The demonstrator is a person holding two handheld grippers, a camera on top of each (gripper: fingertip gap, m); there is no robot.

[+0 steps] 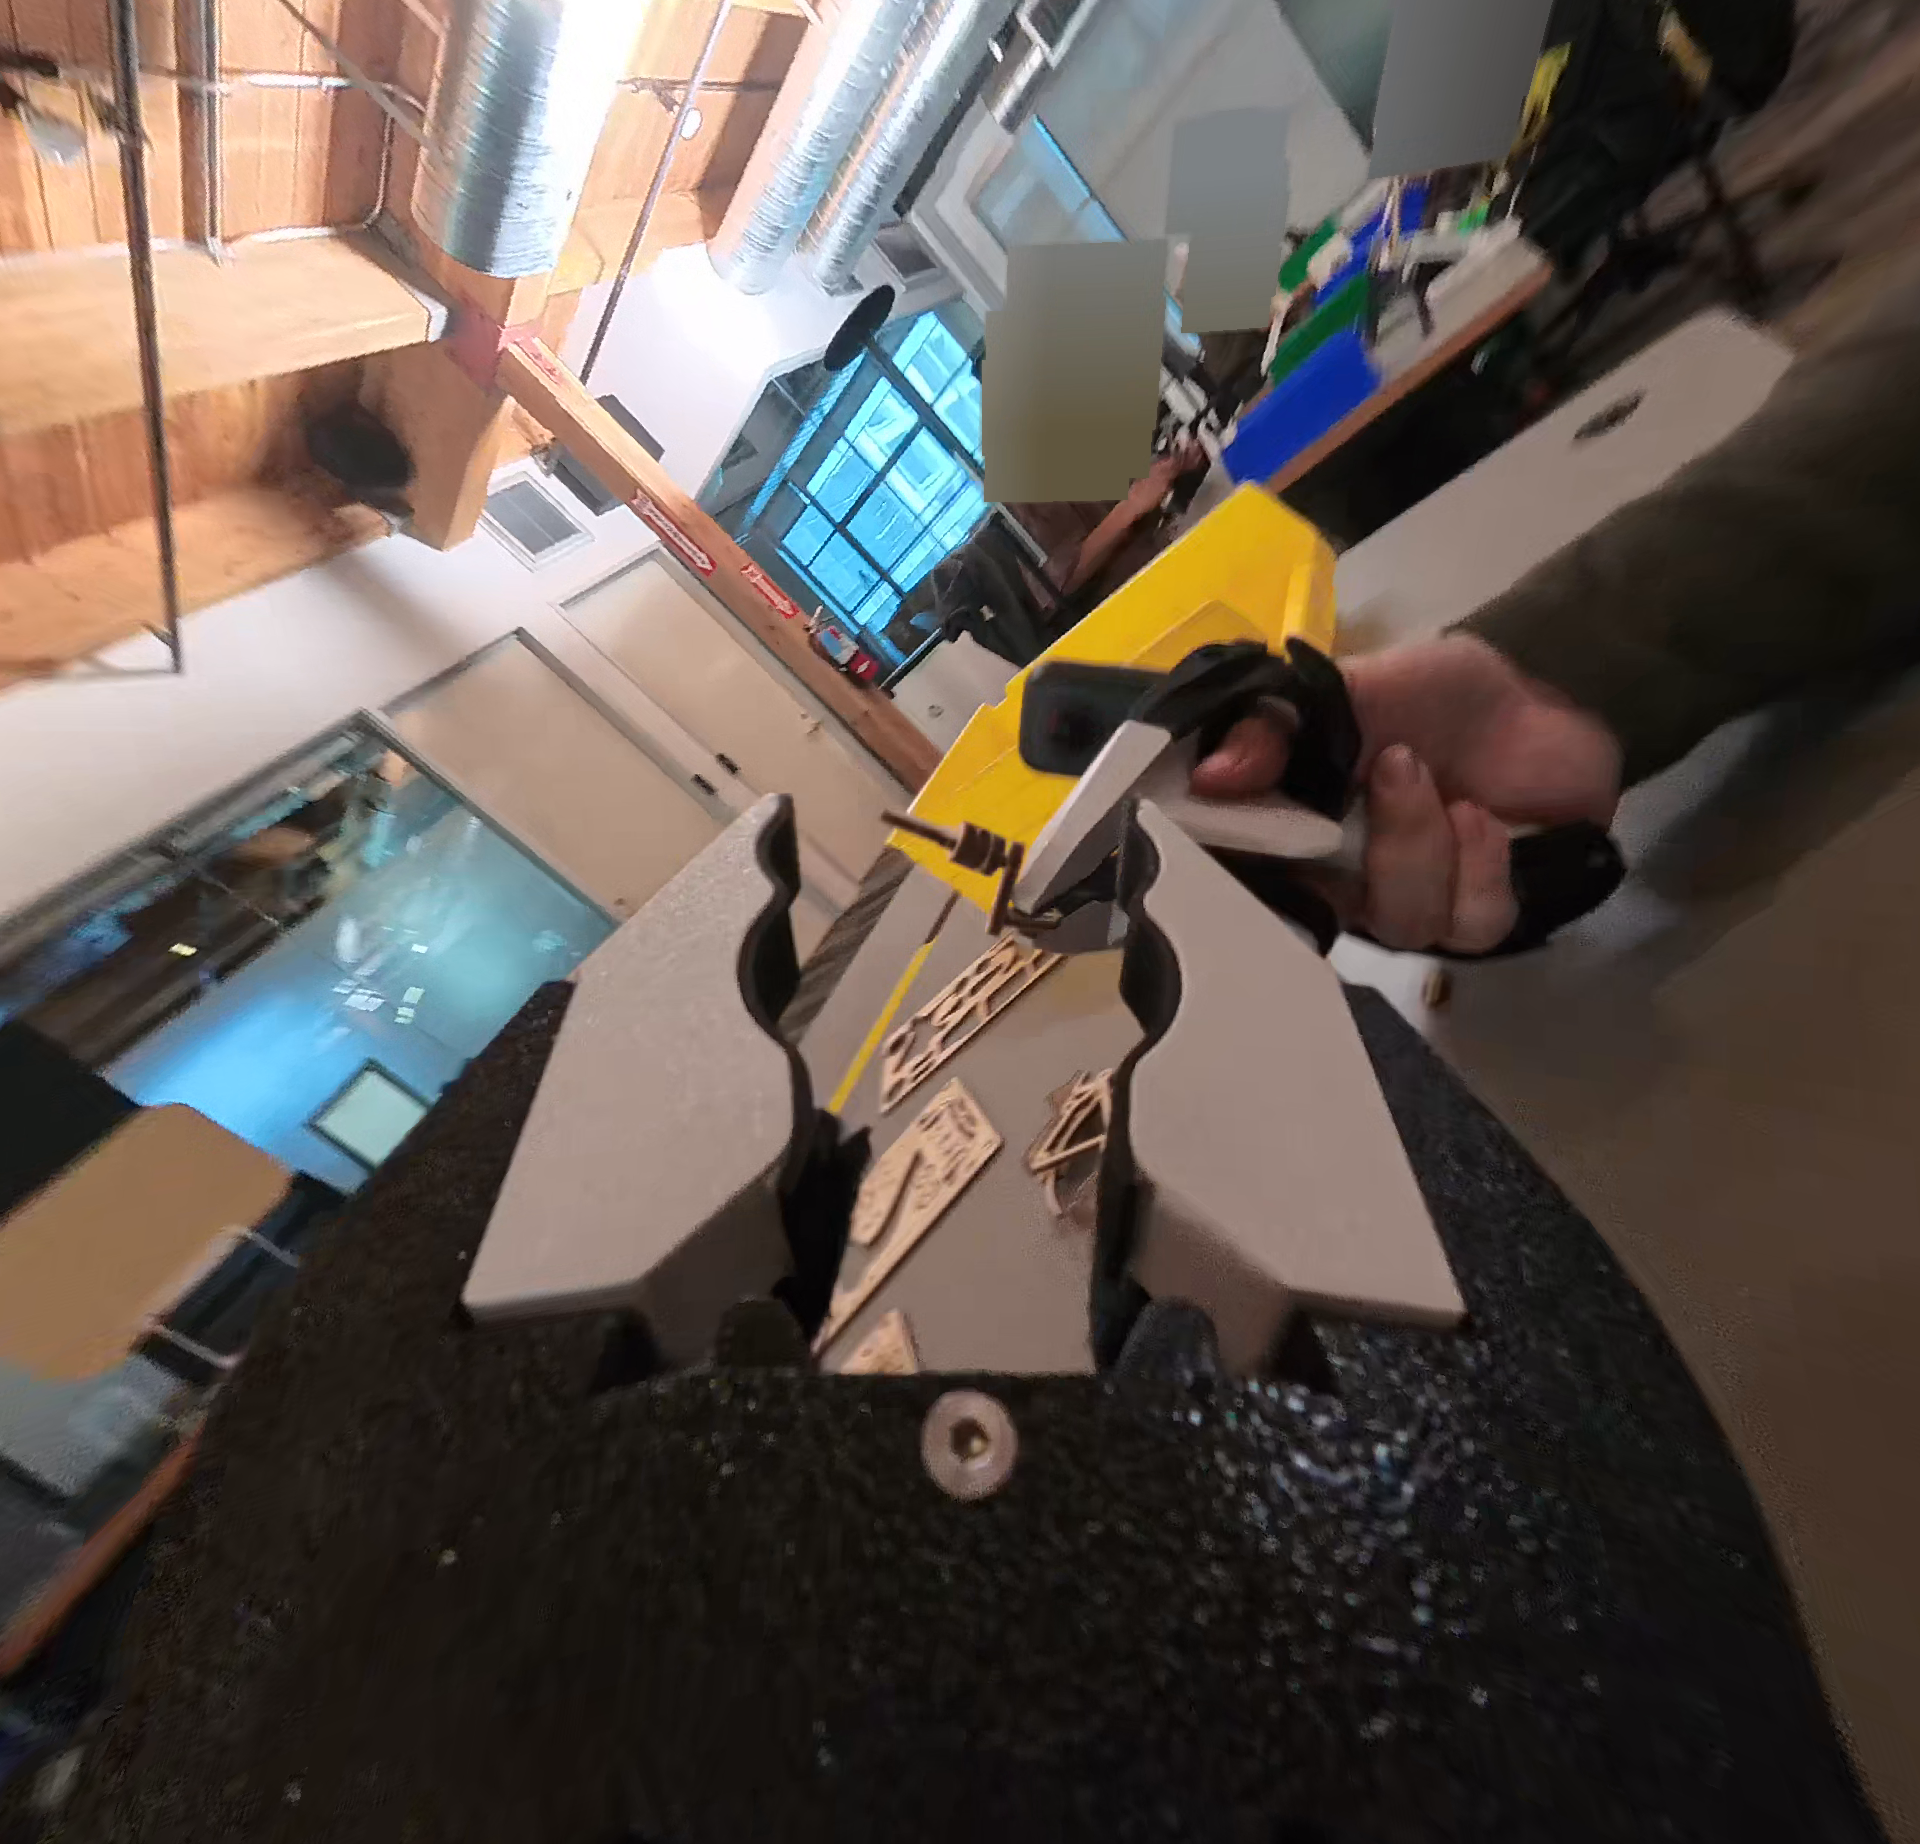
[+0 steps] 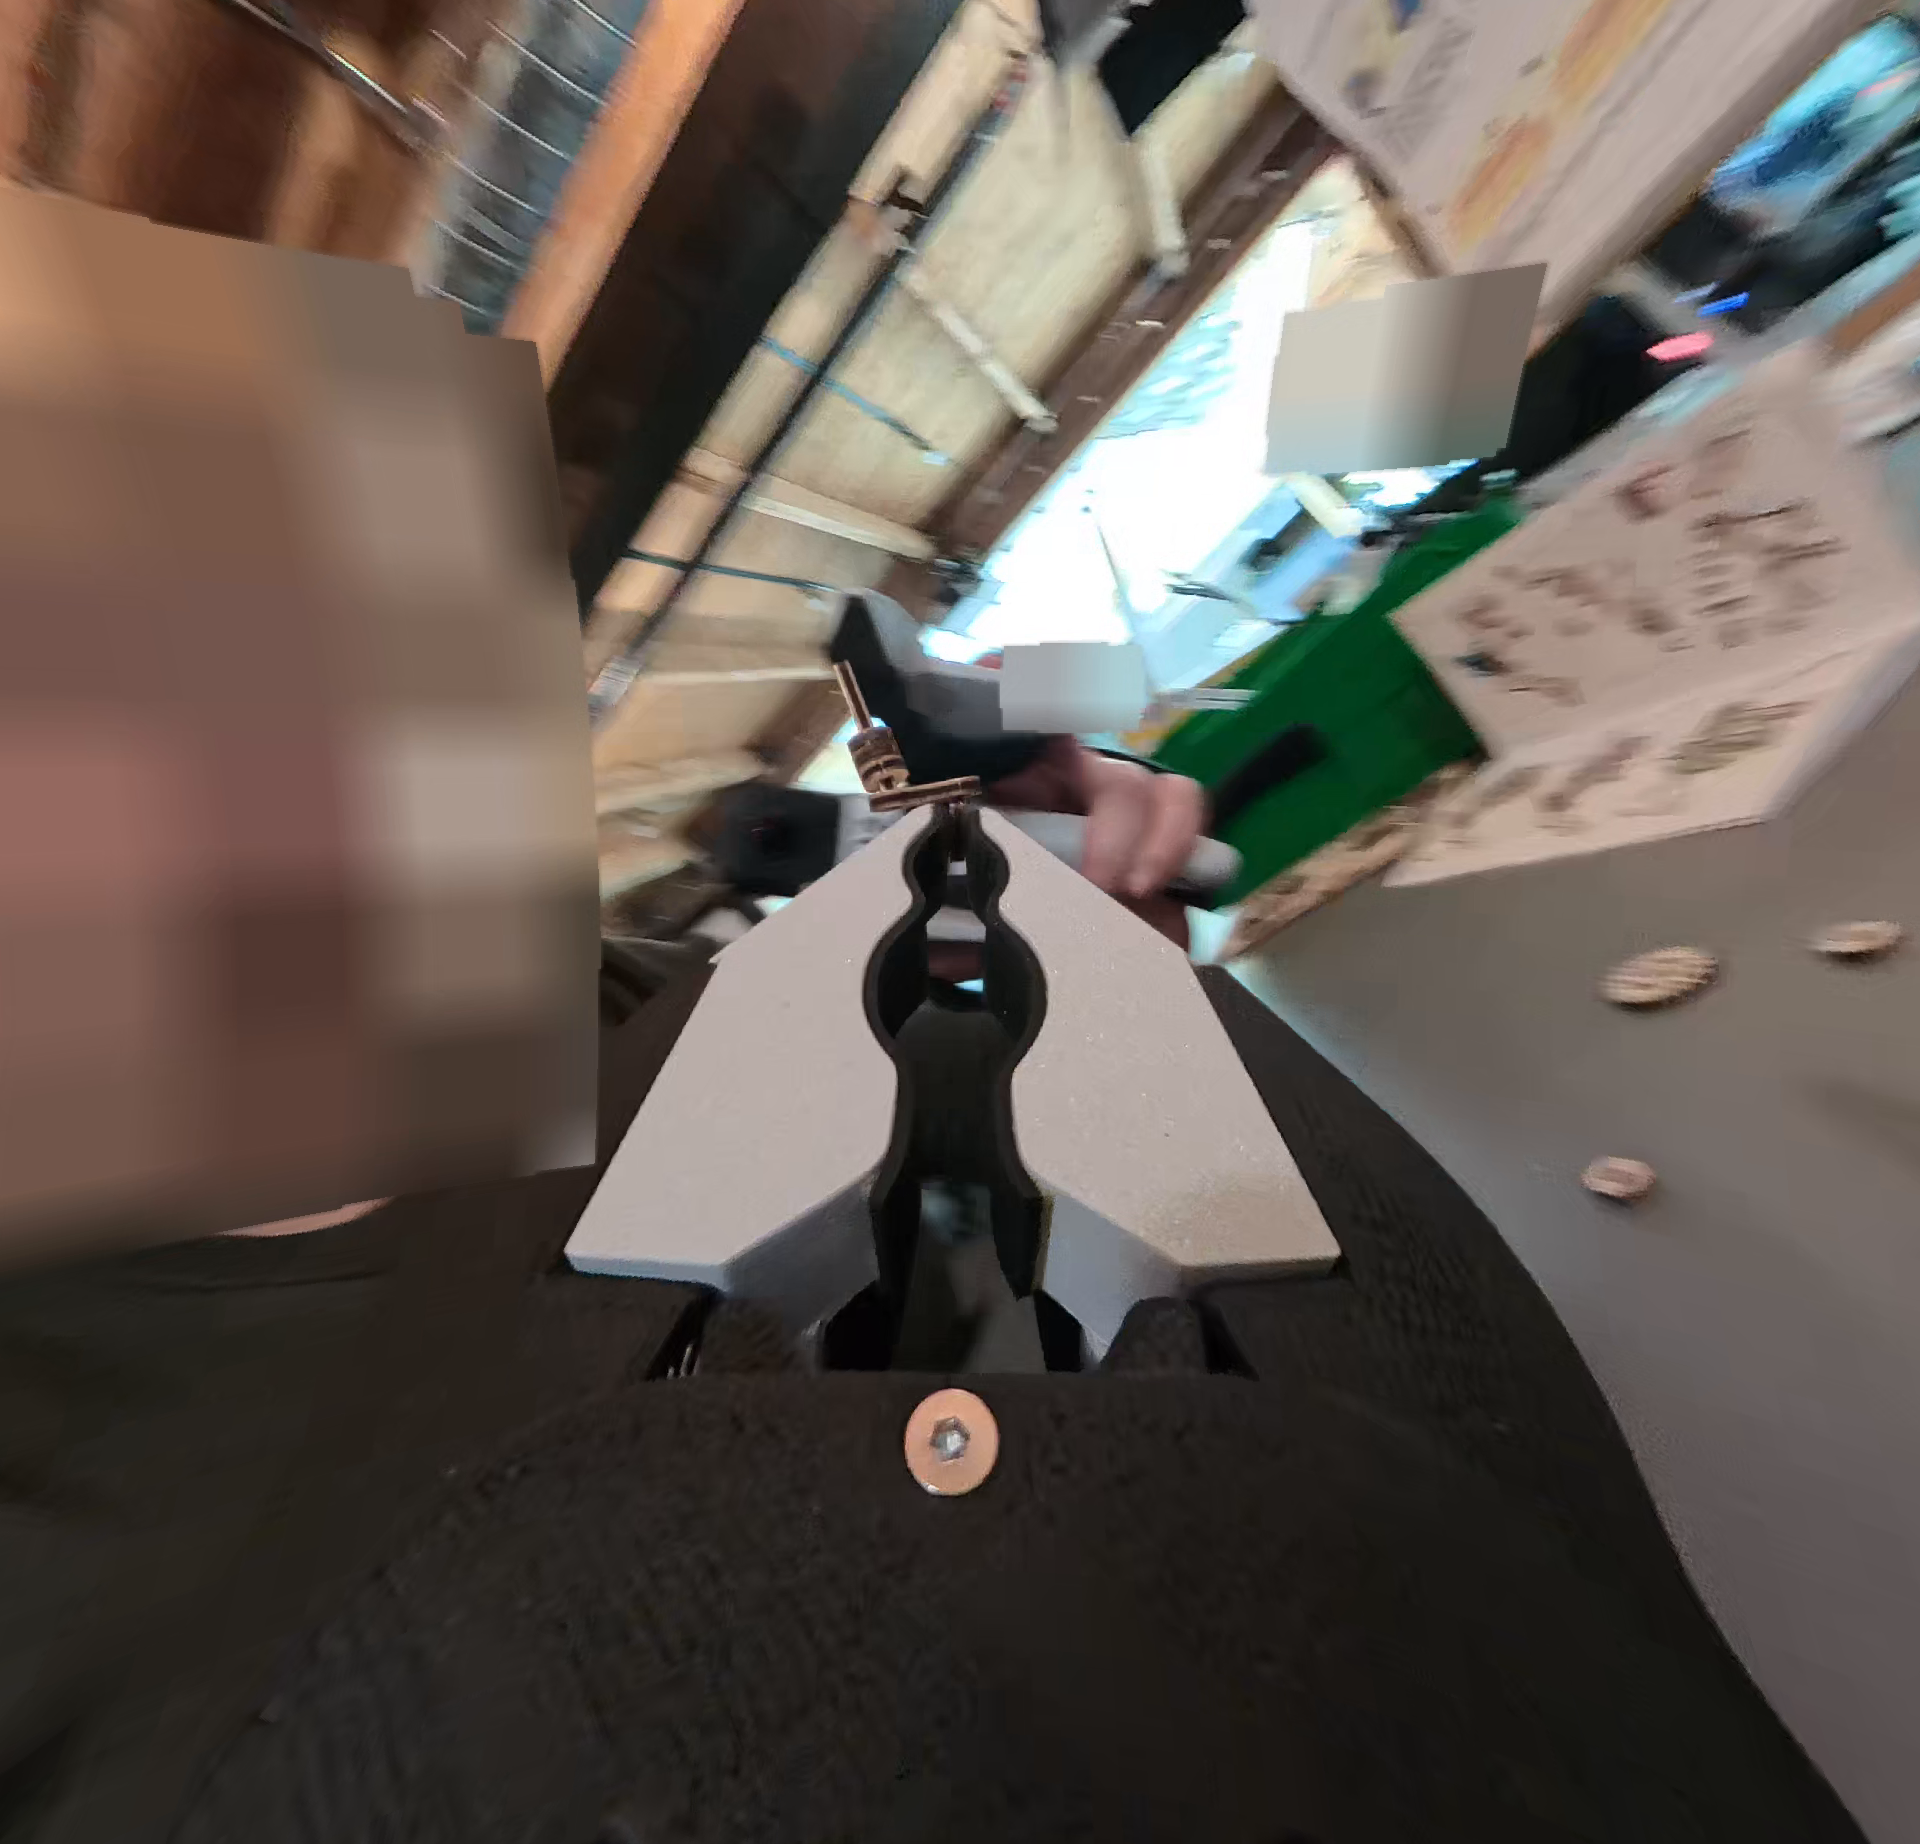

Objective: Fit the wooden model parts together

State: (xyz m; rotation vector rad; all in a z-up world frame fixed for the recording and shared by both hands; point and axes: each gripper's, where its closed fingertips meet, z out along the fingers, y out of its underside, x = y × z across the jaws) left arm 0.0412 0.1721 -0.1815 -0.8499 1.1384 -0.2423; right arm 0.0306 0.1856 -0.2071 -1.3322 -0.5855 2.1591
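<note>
Pinching a small wooden model piece at their very tips, the right tongs were closed tight and held it up in the air. The left tongs were spread wide with nothing between them. Flat wooden sheets lay on the grey table below, near a yellow bin.

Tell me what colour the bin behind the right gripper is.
Yellow bin, clearest in the left wrist view.
</note>
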